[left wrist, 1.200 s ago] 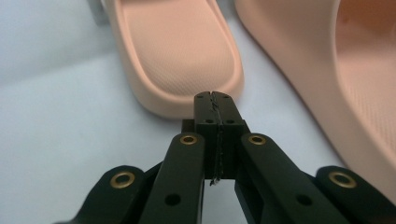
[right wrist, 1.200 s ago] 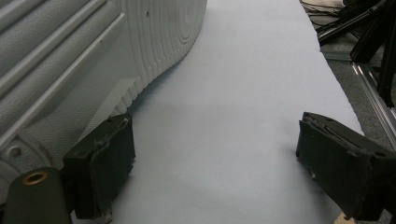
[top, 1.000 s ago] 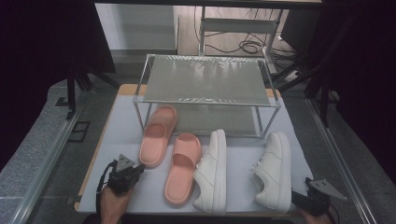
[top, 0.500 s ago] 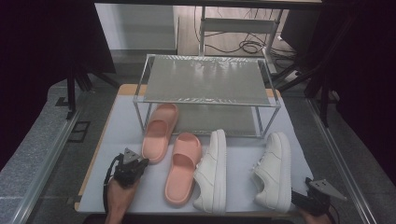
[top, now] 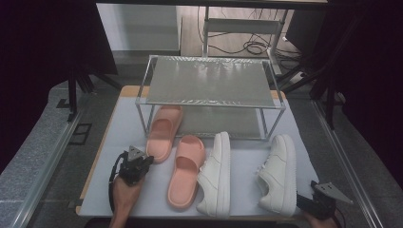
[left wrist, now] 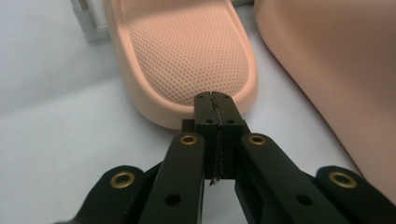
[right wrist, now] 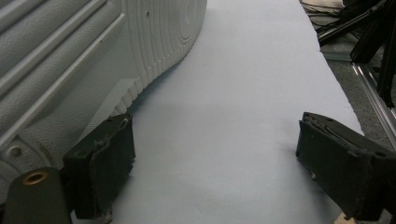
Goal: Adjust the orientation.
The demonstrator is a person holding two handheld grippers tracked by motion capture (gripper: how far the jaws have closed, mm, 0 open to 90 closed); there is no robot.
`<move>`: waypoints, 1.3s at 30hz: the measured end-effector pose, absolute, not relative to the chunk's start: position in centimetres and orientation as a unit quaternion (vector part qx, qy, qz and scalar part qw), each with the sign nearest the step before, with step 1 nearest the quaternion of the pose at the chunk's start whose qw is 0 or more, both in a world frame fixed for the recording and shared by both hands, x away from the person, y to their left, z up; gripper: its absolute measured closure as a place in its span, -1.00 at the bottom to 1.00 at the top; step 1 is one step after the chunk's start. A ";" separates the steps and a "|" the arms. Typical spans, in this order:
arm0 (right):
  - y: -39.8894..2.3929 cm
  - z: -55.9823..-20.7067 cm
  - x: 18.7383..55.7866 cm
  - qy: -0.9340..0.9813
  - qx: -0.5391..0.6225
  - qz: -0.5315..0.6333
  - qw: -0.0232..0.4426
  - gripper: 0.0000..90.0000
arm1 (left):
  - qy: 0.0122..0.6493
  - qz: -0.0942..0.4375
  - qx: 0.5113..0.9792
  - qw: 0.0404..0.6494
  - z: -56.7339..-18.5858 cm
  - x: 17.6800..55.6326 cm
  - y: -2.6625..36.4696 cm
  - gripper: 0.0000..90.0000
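Two pink slippers lie on the white mat: one point(top: 164, 130) with its toe under the rack, the other point(top: 187, 170) beside it. My left gripper point(top: 144, 161) is shut with nothing in it. In the left gripper view its tips point(left wrist: 214, 95) meet the heel rim of the first slipper point(left wrist: 187, 51), and the second slipper point(left wrist: 336, 70) lies to the right. Two white sneakers point(top: 216, 173) point(top: 277, 171) lie further right. My right gripper point(top: 304, 202) stands open at the mat's front right corner. Its jaws point(right wrist: 215, 135) are empty, one beside the sneaker's heel point(right wrist: 70, 56).
A two-shelf metal rack point(top: 209, 80) stands at the back of the mat, one of its legs point(left wrist: 91, 18) just left of the slipper. Bare mat point(right wrist: 252, 70) stretches ahead of the right gripper. Dark stands and cables surround the table.
My left gripper has moved forward and to the right, up to the heel of the left slipper. The right gripper and the shoes have stayed put.
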State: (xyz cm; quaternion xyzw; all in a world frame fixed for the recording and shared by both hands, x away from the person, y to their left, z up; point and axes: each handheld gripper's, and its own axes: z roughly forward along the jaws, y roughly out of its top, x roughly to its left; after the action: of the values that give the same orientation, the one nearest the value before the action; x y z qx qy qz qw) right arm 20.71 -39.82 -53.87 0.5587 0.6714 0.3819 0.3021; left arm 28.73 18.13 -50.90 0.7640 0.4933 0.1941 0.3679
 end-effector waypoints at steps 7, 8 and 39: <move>-39.8 -53.9 20.7 0.672 0.559 0.382 0.302 -0.74 | 0.492 0.199 0.758 0.378 -50.7 29.9 17.6 0.99; -39.8 -53.9 20.7 0.671 0.559 0.382 0.302 -0.74 | 0.492 0.200 0.758 0.379 -50.6 30.1 17.5 0.99; -39.8 -53.9 20.7 0.672 0.558 0.382 0.302 -0.74 | 0.491 0.218 0.751 0.384 -50.1 35.0 15.2 0.99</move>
State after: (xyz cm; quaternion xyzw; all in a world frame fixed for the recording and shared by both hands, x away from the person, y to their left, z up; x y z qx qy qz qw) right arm 20.72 -39.84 -53.87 0.5583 0.6719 0.3818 0.3019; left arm 35.03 15.17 -50.08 0.7510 0.4908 0.2185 0.3839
